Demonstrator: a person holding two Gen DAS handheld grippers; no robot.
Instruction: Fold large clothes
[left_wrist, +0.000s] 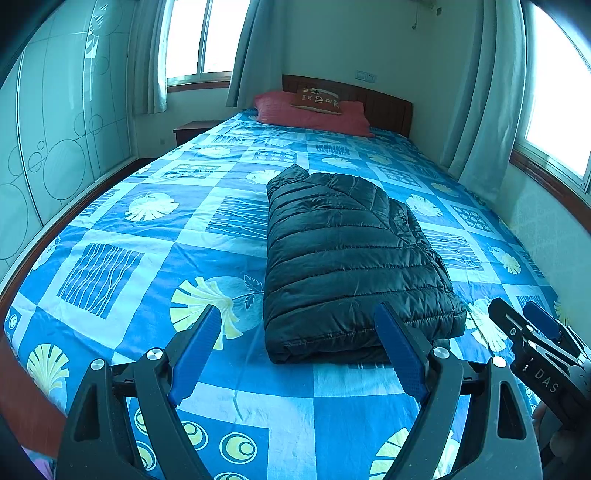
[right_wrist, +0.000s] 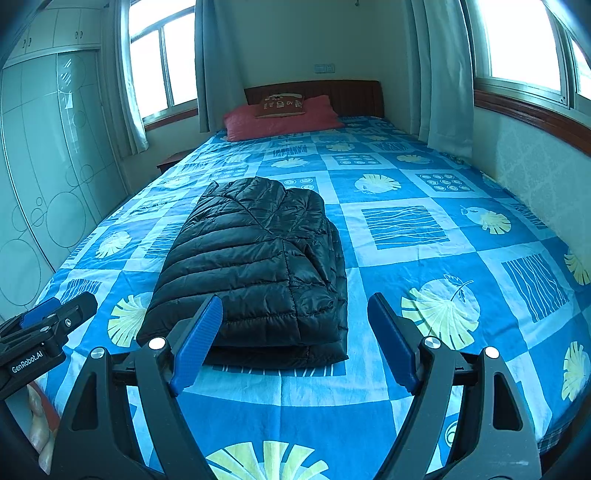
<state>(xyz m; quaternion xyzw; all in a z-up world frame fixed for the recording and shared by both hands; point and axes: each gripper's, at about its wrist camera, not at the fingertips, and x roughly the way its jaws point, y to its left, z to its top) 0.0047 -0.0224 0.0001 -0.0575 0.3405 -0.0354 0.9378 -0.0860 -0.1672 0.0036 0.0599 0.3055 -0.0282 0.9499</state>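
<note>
A black quilted puffer jacket (left_wrist: 343, 254) lies folded into a thick rectangular bundle on the bed; it also shows in the right wrist view (right_wrist: 255, 266). My left gripper (left_wrist: 297, 314) is open and empty, held above the bed just short of the bundle's near edge. My right gripper (right_wrist: 295, 302) is open and empty, also just short of the near edge, with its left finger over the bundle's near corner. The right gripper shows at the right edge of the left wrist view (left_wrist: 532, 325), and the left gripper at the left edge of the right wrist view (right_wrist: 55, 314).
The bed carries a blue patterned sheet (left_wrist: 155, 266) (right_wrist: 424, 258). A red pillow (left_wrist: 310, 114) and a small brown cushion (left_wrist: 317, 99) lie at the headboard. A wardrobe (left_wrist: 55, 155) stands to the left, a wall with windows and curtains (right_wrist: 535, 155) to the right.
</note>
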